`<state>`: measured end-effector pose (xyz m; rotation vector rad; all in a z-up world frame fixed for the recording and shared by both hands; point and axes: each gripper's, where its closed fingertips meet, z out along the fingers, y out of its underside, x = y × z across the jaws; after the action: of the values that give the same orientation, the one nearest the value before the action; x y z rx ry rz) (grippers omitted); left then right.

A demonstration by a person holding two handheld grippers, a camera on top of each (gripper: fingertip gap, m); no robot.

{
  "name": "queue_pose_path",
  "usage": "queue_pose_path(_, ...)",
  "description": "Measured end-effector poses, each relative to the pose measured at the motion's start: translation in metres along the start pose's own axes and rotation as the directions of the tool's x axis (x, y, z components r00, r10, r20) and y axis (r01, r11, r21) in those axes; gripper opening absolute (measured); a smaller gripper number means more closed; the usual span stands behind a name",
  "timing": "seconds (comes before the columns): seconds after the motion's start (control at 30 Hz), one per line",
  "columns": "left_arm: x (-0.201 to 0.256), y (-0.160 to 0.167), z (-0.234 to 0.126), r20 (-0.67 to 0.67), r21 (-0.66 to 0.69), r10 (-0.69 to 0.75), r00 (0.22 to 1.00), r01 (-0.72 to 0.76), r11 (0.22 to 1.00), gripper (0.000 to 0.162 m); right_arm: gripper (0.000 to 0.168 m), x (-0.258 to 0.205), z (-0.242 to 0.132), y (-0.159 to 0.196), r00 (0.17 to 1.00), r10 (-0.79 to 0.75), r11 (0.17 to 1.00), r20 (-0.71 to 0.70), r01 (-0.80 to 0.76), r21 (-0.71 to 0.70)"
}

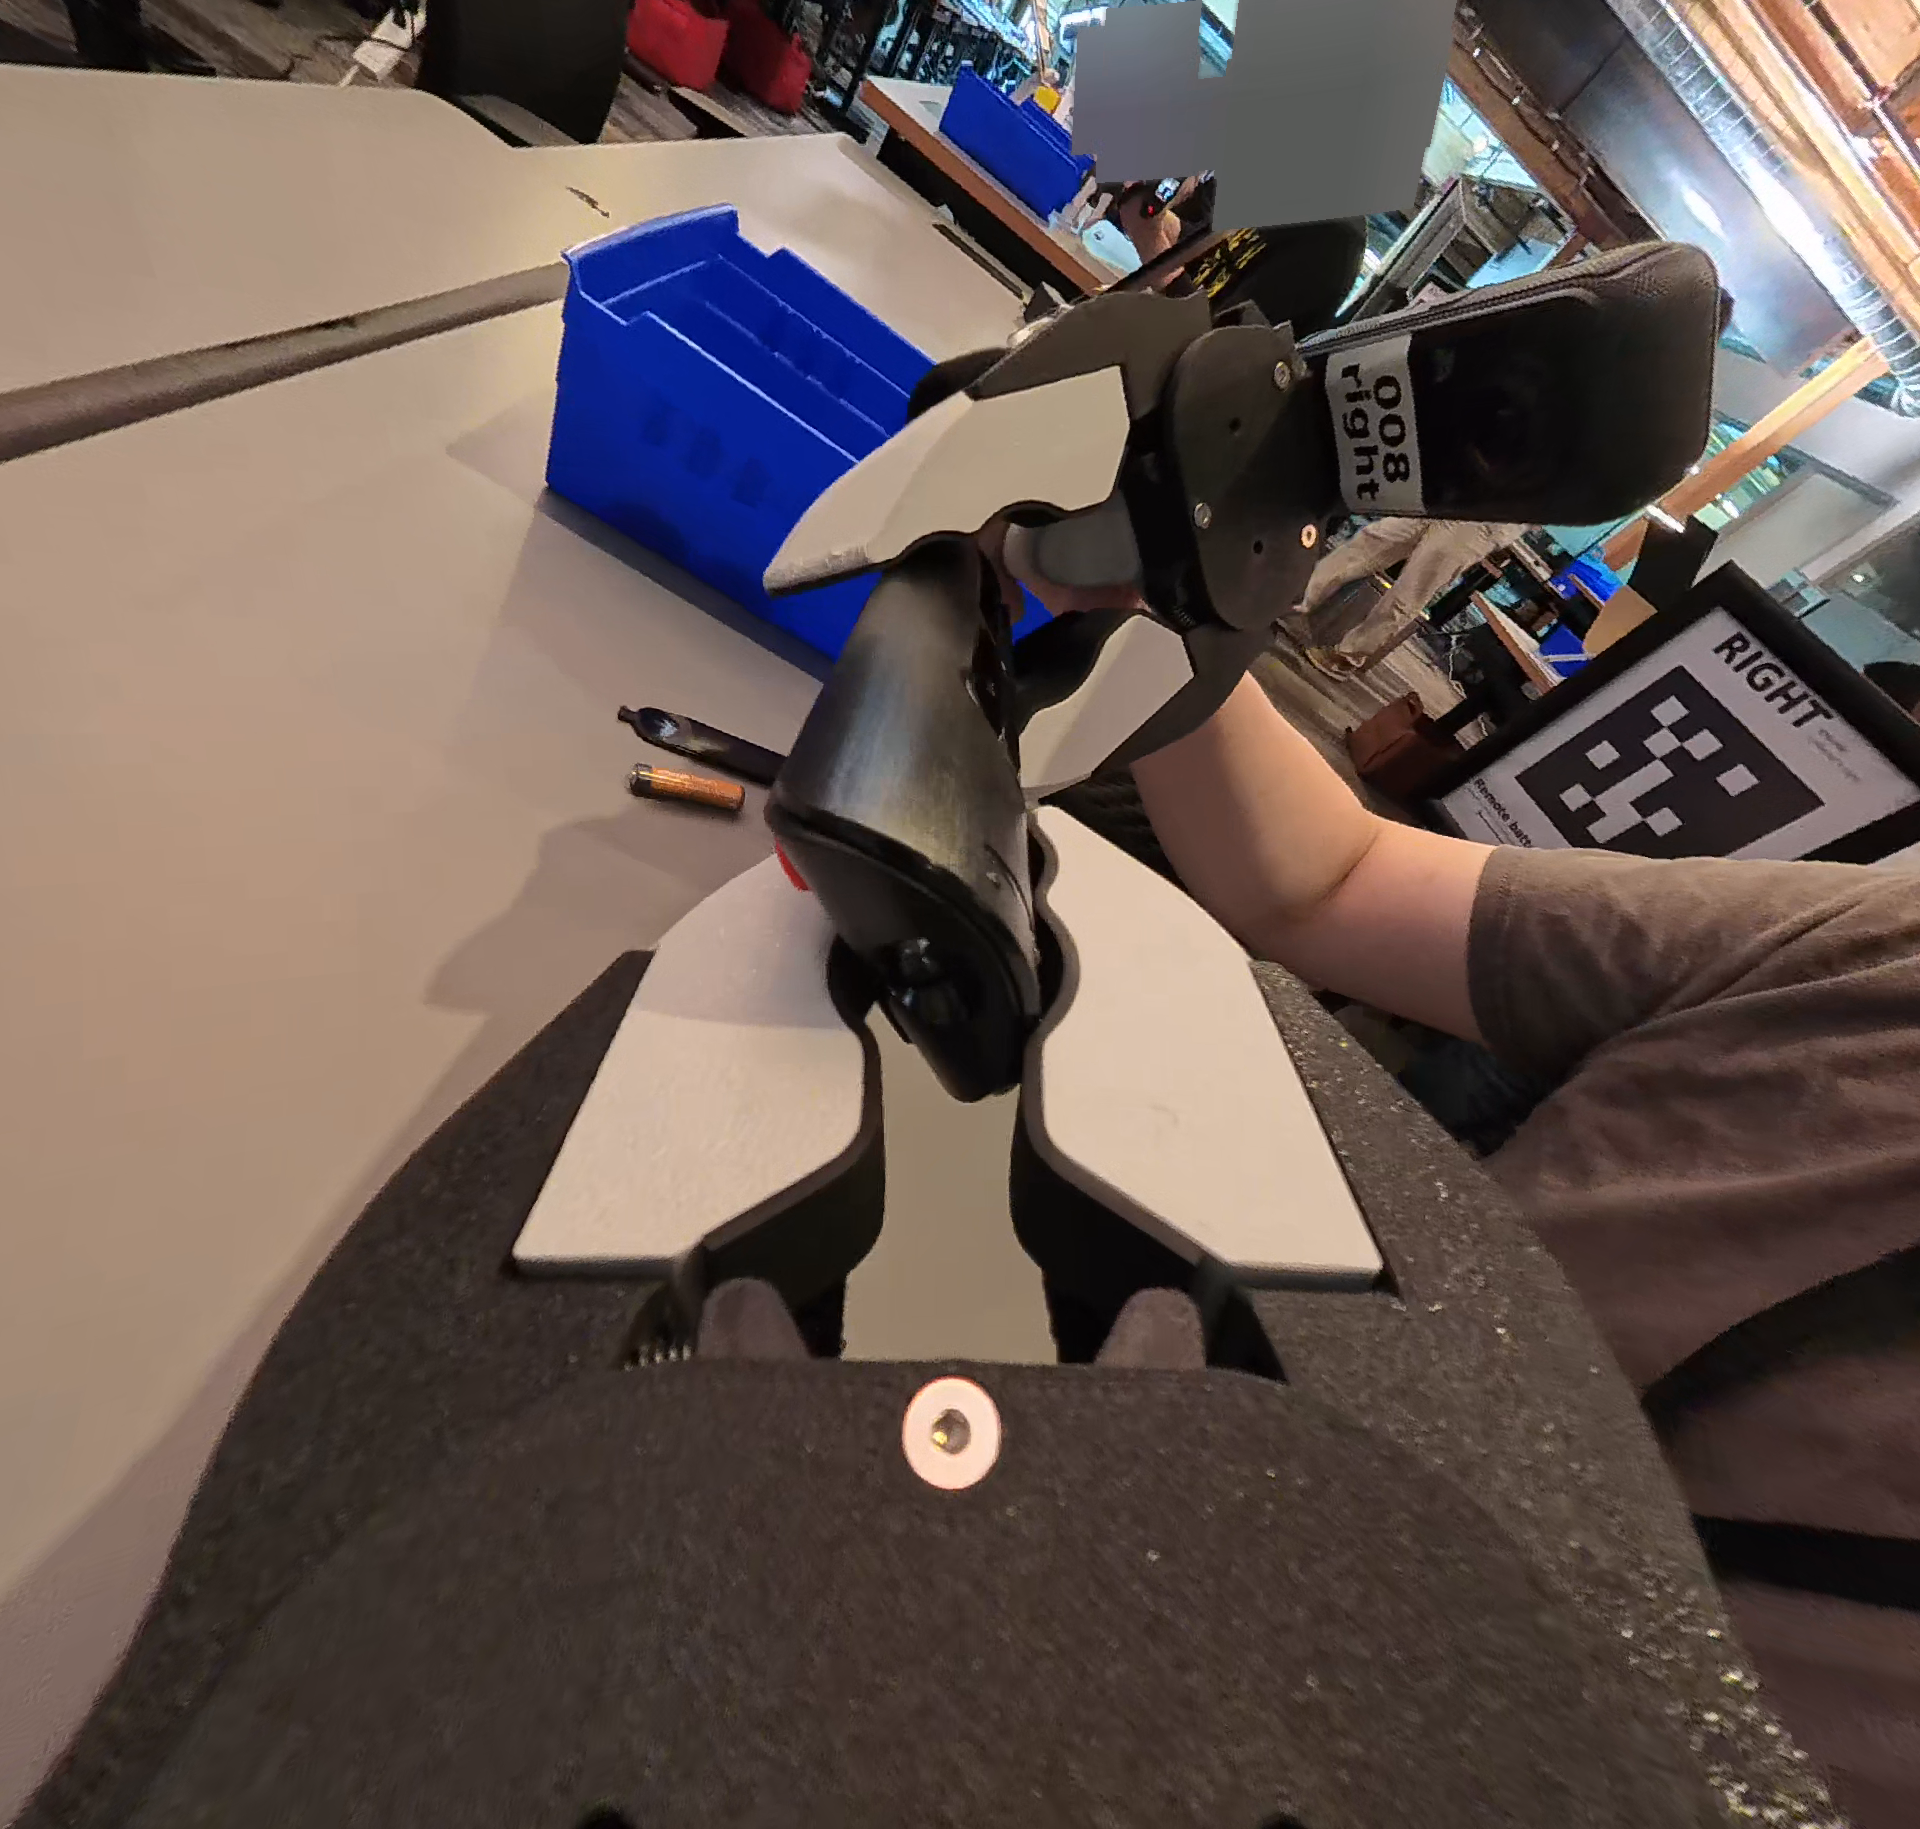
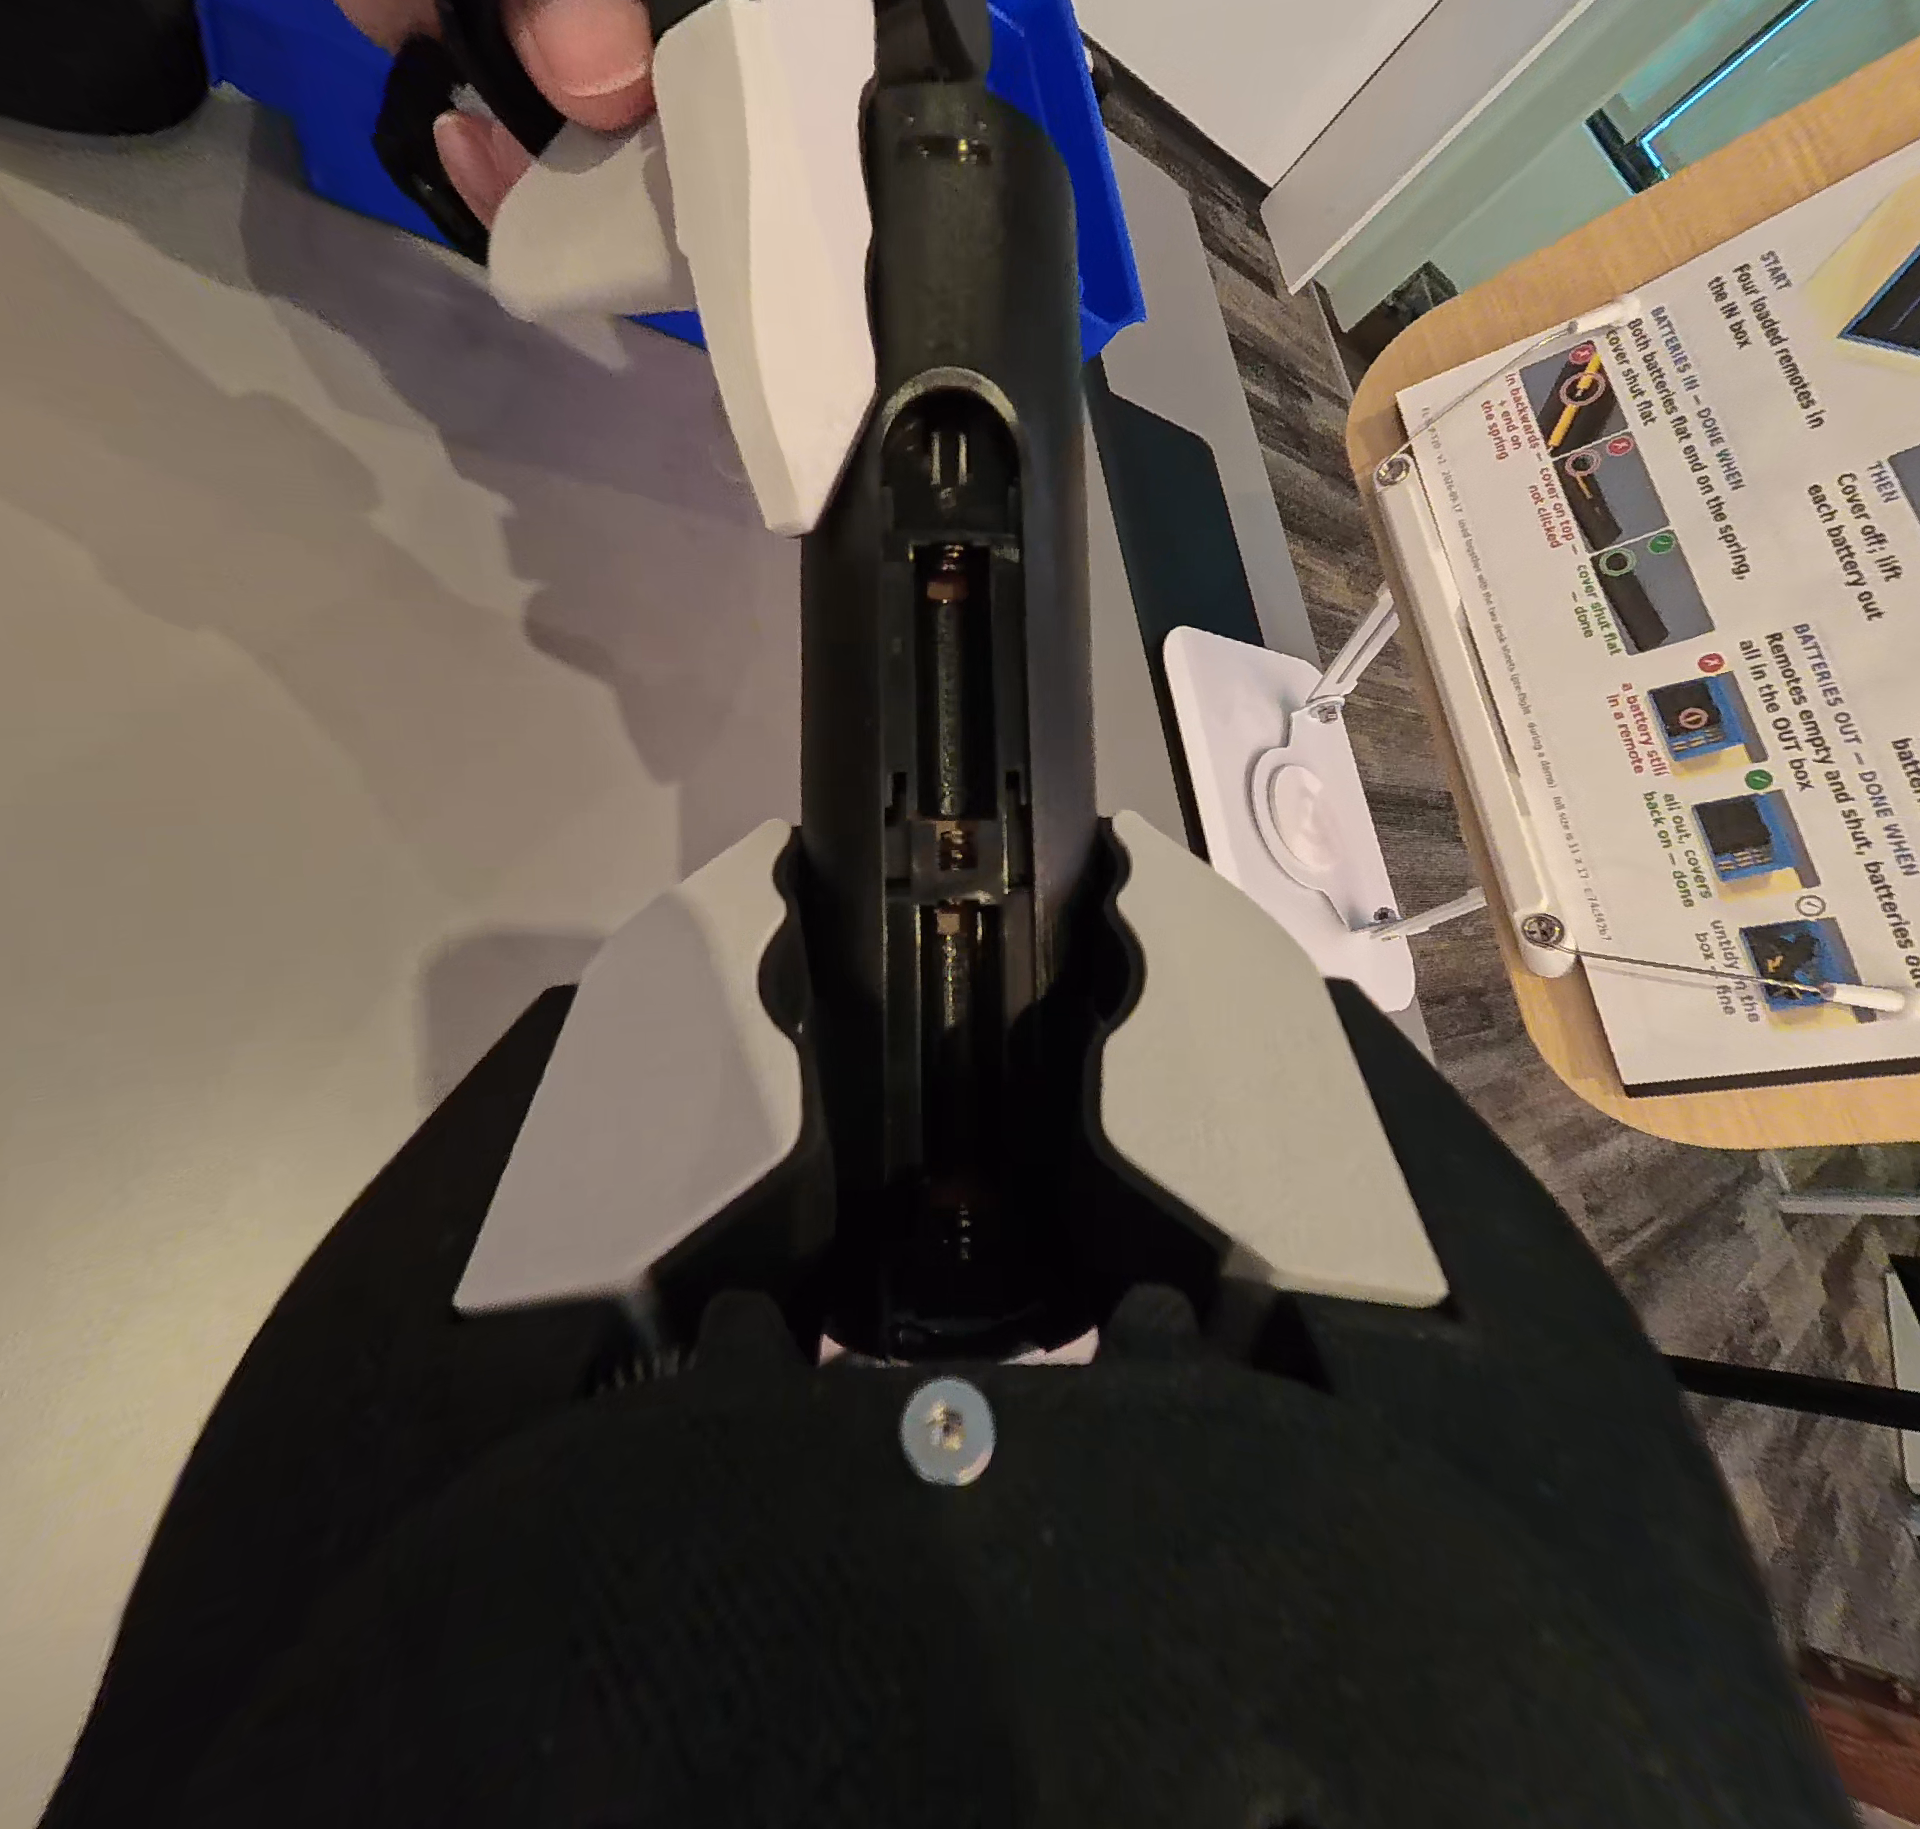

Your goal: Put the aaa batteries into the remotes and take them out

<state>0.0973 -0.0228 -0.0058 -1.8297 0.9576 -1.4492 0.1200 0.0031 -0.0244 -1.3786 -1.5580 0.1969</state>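
Remote (image 2: 940, 699), black, is held above the grey table (image 1: 260, 657) with both claws clenched on it: the left gripper (image 1: 940, 958) at one end, the right gripper (image 2: 945, 906) at the other. Its uncovered battery bay shows two dark slots whose contents I cannot make out. One battery (image 1: 688, 788) lies on the table near the blue bin (image 1: 717, 439), whose interior is hidden.

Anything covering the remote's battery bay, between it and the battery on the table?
No cover: the battery bay in the remote lies open. A finger of the left gripper overlaps the remote's edge beside the bay, not across it. The right gripper clamps the remote too, so neither can fetch the battery.
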Motion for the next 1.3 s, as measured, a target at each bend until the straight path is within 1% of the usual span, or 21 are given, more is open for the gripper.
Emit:
queue_pose_path(0.1,0.002,0.002,0.001,-0.011,0.006,-0.001,1.0,0.001,1.0,0.022,0.053,-0.001,-0.002,0.0,1.0,-0.021,1.0,-0.008,0.021,-0.002)
queue_pose_path(0.23,0.003,0.003,0.002,-0.055,0.03,-0.056,0.997,0.058,0.998,0.022,0.055,0.0,-0.004,0.0,0.999,-0.031,1.0,-0.022,0.031,-0.003)
queue_pose_path(0.3,0.004,0.0,0.001,-0.075,0.049,-0.084,0.994,0.088,0.995,0.022,0.054,0.004,-0.006,-0.003,0.999,-0.028,0.999,-0.047,0.029,0.014)
queue_pose_path(0.37,0.006,-0.003,-0.002,-0.093,0.06,-0.093,0.991,0.099,0.993,0.021,0.058,0.008,-0.009,-0.008,0.998,-0.011,0.999,-0.065,0.013,0.039)
queue_pose_path(0.47,0.004,-0.005,-0.006,-0.062,0.073,-0.079,0.995,0.084,0.994,0.022,0.063,0.014,-0.014,-0.01,0.995,0.012,0.998,-0.094,-0.006,0.064)
queue_pose_path(0.6,0.005,-0.012,-0.011,-0.075,0.108,-0.091,0.993,0.098,0.989,0.022,0.065,0.018,-0.016,-0.008,0.994,0.018,0.997,-0.11,-0.01,0.072)
queue_pose_path(0.7,0.003,-0.013,-0.015,-0.042,0.108,-0.067,0.997,0.071,0.992,0.022,0.067,0.019,-0.016,-0.007,0.993,0.022,0.998,-0.114,-0.015,0.066)
queue_pose_path(0.77,0.003,-0.014,-0.017,-0.03,0.106,-0.054,0.998,0.057,0.993,0.022,0.067,0.021,-0.019,-0.008,0.992,0.034,0.997,-0.119,-0.025,0.075)
queue_pose_path(0.9,0.002,-0.016,-0.022,-0.027,0.115,-0.043,0.999,0.046,0.992,0.022,0.067,0.029,-0.031,-0.015,0.987,0.096,0.988,-0.132,-0.078,0.135)
queue_pose_path(1.0,0.004,-0.017,-0.024,-0.038,0.112,-0.037,0.999,0.041,0.993,0.021,0.067,0.034,-0.038,-0.014,0.983,0.114,0.985,-0.141,-0.094,0.144)
queue_pose_path(1.13,0.008,-0.016,-0.023,-0.044,0.102,-0.017,0.999,0.021,0.995,0.022,0.068,0.032,-0.038,-0.009,0.985,0.13,0.984,-0.117,-0.113,0.135)
queue_pose_path(1.3,0.009,-0.016,-0.022,-0.057,0.104,-0.027,0.998,0.033,0.994,0.021,0.068,0.024,-0.035,-0.013,0.99,0.114,0.984,-0.083,-0.101,0.149)
